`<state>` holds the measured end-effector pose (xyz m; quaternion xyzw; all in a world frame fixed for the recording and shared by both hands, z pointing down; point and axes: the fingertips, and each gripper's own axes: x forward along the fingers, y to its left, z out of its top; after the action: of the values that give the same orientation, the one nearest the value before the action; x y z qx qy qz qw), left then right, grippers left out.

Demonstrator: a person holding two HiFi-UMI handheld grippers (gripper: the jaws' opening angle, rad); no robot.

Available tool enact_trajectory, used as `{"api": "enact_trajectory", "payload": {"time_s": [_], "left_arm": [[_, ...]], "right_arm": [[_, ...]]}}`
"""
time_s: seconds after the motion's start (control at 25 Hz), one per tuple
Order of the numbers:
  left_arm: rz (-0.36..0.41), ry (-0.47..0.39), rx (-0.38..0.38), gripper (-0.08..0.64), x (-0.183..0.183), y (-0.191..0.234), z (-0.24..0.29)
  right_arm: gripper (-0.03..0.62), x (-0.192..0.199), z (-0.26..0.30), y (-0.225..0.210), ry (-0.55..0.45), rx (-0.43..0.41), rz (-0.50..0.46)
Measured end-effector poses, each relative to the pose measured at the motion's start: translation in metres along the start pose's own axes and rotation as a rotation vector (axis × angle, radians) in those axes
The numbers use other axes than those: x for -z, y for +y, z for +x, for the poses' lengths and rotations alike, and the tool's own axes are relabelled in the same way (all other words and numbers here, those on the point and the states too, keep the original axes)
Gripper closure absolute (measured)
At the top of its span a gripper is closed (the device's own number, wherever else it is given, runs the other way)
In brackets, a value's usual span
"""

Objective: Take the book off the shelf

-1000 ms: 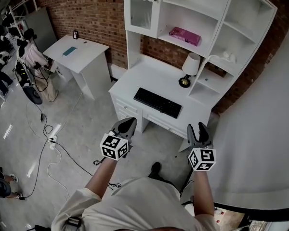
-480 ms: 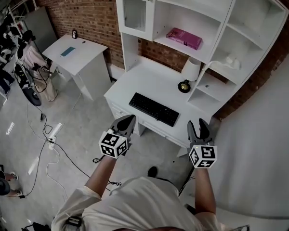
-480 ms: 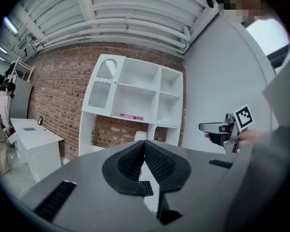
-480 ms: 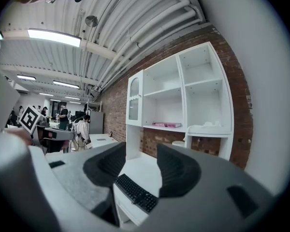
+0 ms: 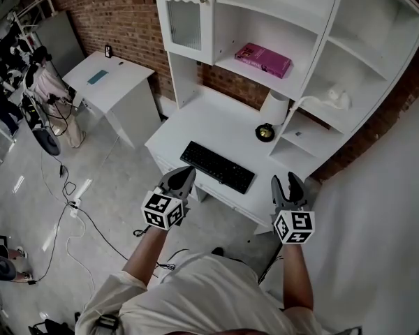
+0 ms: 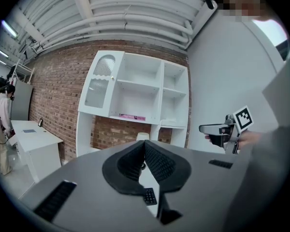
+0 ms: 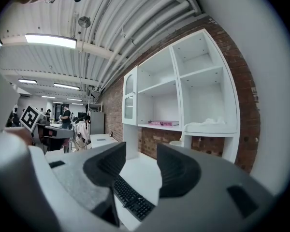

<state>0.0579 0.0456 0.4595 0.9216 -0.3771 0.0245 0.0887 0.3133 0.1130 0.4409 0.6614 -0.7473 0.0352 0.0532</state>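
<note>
A pink book (image 5: pixel 263 59) lies flat on the middle shelf of the white hutch (image 5: pixel 314 19); it also shows as a thin pink strip in the left gripper view (image 6: pixel 133 116) and as the same book in the right gripper view (image 7: pixel 163 123). Both grippers hang in front of the desk, well short of the shelf. My left gripper (image 5: pixel 182 179) is shut with nothing in it, its pads meeting at the tips (image 6: pixel 145 146). My right gripper (image 5: pixel 285 184) is open and empty (image 7: pixel 141 161).
On the white desk (image 5: pixel 195 121) lie a black keyboard (image 5: pixel 217 167) and a small lamp (image 5: pixel 272 112). A white cloth (image 5: pixel 335 98) sits in the right shelf bay. A small white table (image 5: pixel 108 82) and floor cables (image 5: pixel 70 208) are at the left.
The person has stepped closer to the desk, so the desk and hutch sit nearer and lower left in view. Both grippers keep the same posture and states.
</note>
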Motion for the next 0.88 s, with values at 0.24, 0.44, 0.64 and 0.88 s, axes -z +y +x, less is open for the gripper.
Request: {"api": "enact_trajectory", "payload": {"time_s": [0.24, 0.44, 0.64, 0.88], "left_arm": [[-0.008, 0.015, -0.014, 0.565, 0.002, 0.006, 0.021], [-0.018, 0.021, -0.015, 0.565, 0.002, 0.023, 0.037], [-0.007, 0.021, 0.007, 0.565, -0.002, 0.051, 0.062], [0.003, 0.031, 0.057, 0.565, -0.013, 0.090, 0.099]], "right_arm": [[0.407, -0.001, 0.023, -0.014, 0.012, -0.024, -0.012], [0.407, 0.000, 0.047, -0.016, 0.025, -0.025, -0.016], [0.407, -0.004, 0.078, -0.012, 0.025, -0.005, -0.033], [0.407, -0.020, 0.123, -0.012, 0.021, 0.049, -0.028]]}}
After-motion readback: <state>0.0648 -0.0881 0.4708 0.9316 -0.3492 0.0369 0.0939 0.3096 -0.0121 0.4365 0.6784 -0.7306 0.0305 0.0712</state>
